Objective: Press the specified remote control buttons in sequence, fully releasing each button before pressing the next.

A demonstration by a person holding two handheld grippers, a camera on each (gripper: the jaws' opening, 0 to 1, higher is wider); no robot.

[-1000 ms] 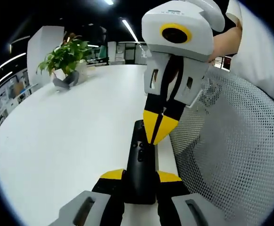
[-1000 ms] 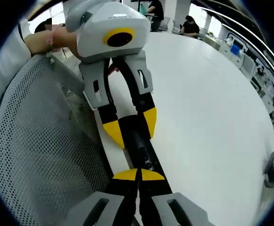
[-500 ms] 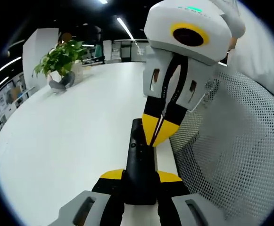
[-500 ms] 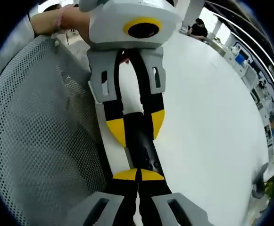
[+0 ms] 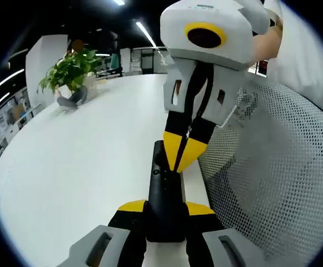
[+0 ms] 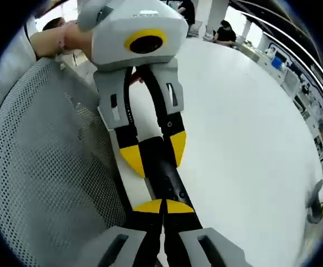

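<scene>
A slim black remote (image 5: 162,183) lies lengthwise between the yellow-tipped jaws of my left gripper (image 5: 165,207), which is shut on its near end just above the white table (image 5: 83,144). My right gripper (image 5: 179,156) comes down from the upper right. It is shut, and its joined yellow tips sit on the remote's face beside small round buttons. In the right gripper view my right gripper (image 6: 162,207) meets the remote (image 6: 167,178) at its button end. There the left gripper (image 6: 154,153) clamps the remote from the far side.
A grey mesh chair back (image 5: 272,167) stands close along the table edge, also seen as the mesh chair back (image 6: 44,167). A potted plant (image 5: 72,69) sits far back on the table. Seated people (image 6: 225,30) are at the far end, and a hand (image 6: 55,41) holds the left gripper.
The two grippers drew closer half a second ago and have eased apart again. The right gripper's tips have shifted slightly along the remote, which stays clamped in the left gripper.
</scene>
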